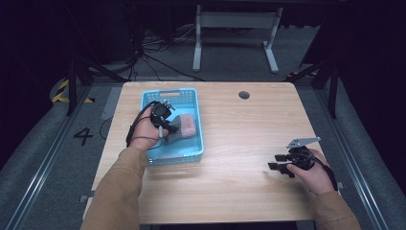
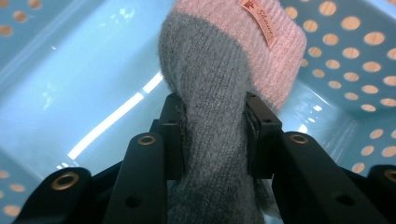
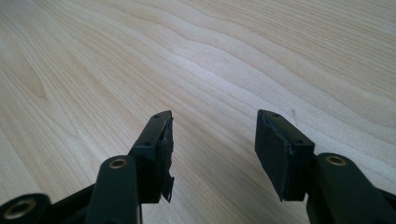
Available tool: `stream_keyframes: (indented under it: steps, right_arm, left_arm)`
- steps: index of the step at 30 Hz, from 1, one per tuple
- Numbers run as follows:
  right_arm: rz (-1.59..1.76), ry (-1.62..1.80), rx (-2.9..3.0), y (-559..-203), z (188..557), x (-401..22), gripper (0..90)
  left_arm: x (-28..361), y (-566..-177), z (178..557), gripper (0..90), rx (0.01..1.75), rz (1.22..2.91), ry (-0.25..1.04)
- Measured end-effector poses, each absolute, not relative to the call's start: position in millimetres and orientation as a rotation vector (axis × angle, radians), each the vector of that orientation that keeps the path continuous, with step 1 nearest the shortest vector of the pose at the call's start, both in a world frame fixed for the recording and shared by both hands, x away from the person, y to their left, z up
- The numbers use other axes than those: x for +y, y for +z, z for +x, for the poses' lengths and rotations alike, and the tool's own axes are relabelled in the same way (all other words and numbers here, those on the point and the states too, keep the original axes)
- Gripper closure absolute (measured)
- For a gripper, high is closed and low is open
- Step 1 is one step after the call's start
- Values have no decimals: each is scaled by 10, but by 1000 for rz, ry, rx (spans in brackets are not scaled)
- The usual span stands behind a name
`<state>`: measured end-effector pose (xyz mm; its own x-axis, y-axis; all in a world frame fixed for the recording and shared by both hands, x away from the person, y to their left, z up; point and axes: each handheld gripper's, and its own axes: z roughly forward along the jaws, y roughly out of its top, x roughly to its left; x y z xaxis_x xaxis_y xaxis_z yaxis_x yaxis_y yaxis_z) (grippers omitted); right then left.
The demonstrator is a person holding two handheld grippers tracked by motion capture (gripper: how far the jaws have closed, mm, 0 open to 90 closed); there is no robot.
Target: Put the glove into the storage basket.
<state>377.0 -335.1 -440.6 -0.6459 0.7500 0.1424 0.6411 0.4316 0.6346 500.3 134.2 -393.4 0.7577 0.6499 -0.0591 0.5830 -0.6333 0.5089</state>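
Already your left claw (image 2: 215,135) clamps the grey-and-pink knit sock (image 2: 219,74) by its grey end inside the blue basket (image 1: 191,96) at ten o'clock on the bench (image 1: 239,143); soft, light, floppy, so grip bunched fabric. Your right claw (image 3: 212,154) rests open and empty.

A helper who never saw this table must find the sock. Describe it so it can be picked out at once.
On the wooden table, look to the blue basket near its left edge. Inside lies the sock, the left gripper shut on its grey part. It is the basket's one knitted thing: grey with a pink cuff and a small label.
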Motion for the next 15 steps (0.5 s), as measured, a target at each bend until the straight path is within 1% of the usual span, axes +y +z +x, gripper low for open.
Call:
stream_keyframes:
  steps: [10,15]
  right_arm:
    - [1226,1012,2522,-4422,3765,-3342,470]
    - [1222,1011,2524,-4422,3767,-3334,469]
  left_arm:
    - [1227,-4051,5087,656,939,2494,173]
    - [1200,-4099,5135,648,945,2531,215]
